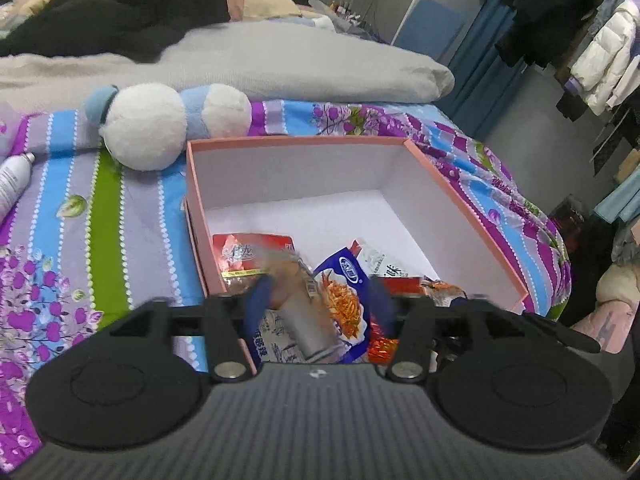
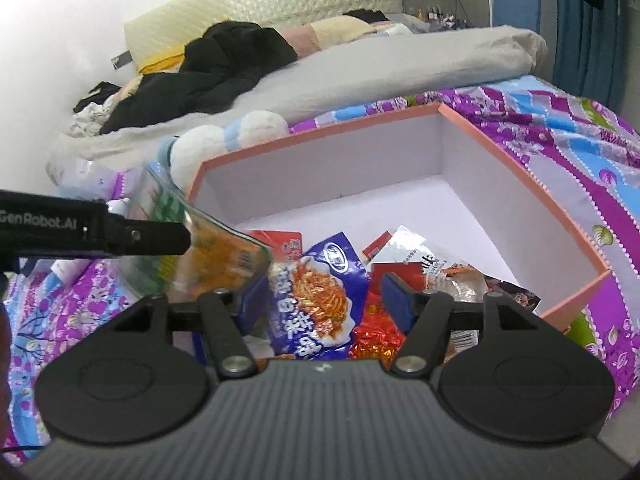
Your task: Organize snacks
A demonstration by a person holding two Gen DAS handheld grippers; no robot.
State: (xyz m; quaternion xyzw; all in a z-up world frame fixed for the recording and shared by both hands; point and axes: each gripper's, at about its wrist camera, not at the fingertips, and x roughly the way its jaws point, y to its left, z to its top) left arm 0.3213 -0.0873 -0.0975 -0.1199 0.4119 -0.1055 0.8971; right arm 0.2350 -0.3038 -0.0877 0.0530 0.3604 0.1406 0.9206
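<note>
A pink box (image 1: 472, 200) with a white inside lies open on the bed; it also shows in the right wrist view (image 2: 532, 200). Several snack packs lie in its near end, among them a blue pack (image 2: 320, 292) and a red one (image 1: 256, 252). My left gripper (image 1: 318, 302) is open over the box's near edge, and a blurred silvery-brown pack (image 1: 300, 300) hangs between its fingers, seemingly falling. In the right wrist view that gripper (image 2: 160, 236) comes in from the left with a green-orange pack (image 2: 208, 248) at its tip. My right gripper (image 2: 324, 298) is open and empty above the packs.
A white and blue plush toy (image 1: 160, 124) lies against the box's far left corner. A white spray can (image 1: 12, 184) lies at the left. A grey duvet (image 1: 280, 60) and black clothes (image 1: 120, 12) cover the bed behind. Clothes hang at the right.
</note>
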